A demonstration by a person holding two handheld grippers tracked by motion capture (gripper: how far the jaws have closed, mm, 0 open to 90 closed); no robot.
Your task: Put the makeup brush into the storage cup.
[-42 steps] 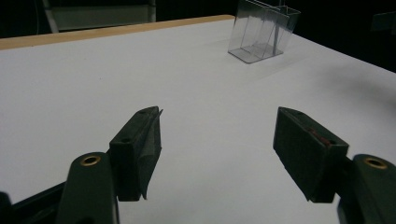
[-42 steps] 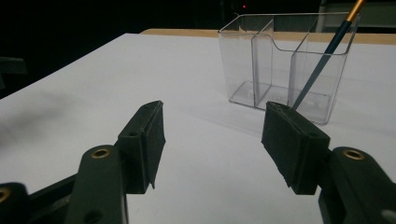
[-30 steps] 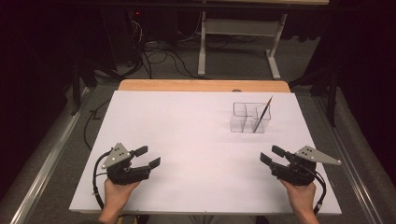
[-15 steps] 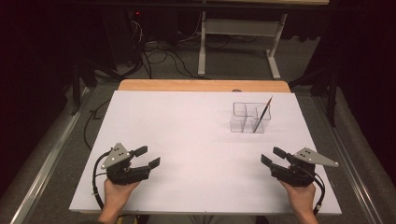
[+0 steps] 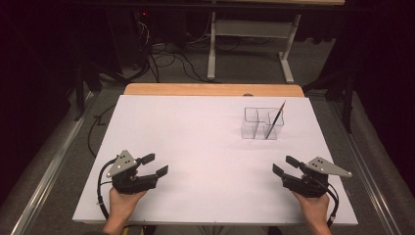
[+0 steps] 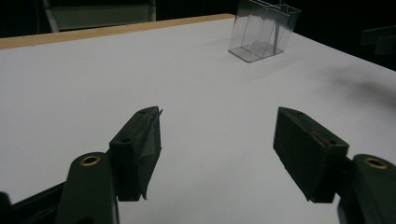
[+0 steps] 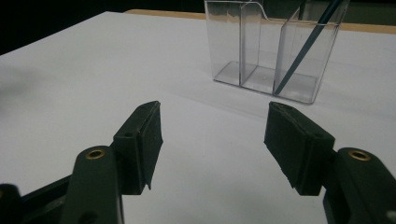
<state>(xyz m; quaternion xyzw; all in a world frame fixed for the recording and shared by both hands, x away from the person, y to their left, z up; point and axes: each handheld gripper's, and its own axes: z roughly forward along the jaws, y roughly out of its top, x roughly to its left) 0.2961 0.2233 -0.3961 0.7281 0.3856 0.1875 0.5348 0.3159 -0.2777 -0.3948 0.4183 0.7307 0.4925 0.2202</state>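
A clear plastic organizer (image 5: pixel 262 123) with several compartments stands at the back right of the white table (image 5: pixel 195 137). A thin pencil-like stick (image 5: pixel 275 119) leans in its right compartment; up close, the stick (image 7: pixel 306 44) looks blue inside the organizer (image 7: pixel 271 46). My left gripper (image 5: pixel 154 165) rests open near the front left, held by a hand. Open too is my right gripper (image 5: pixel 285 165), low at the front right and pointing toward the organizer. In the left gripper view the organizer (image 6: pixel 264 29) stands far ahead. Nothing lies between either pair of jaws.
A wooden strip (image 5: pixel 210 90) runs along the table's far edge. Beyond it are a grey floor, cables (image 5: pixel 161 54) and a white metal frame (image 5: pixel 249 34). Dark space flanks both sides of the table.
Both grippers have slid slightly toward the table's front edge. Their jaws stay open, and the organizer and stick have not moved.
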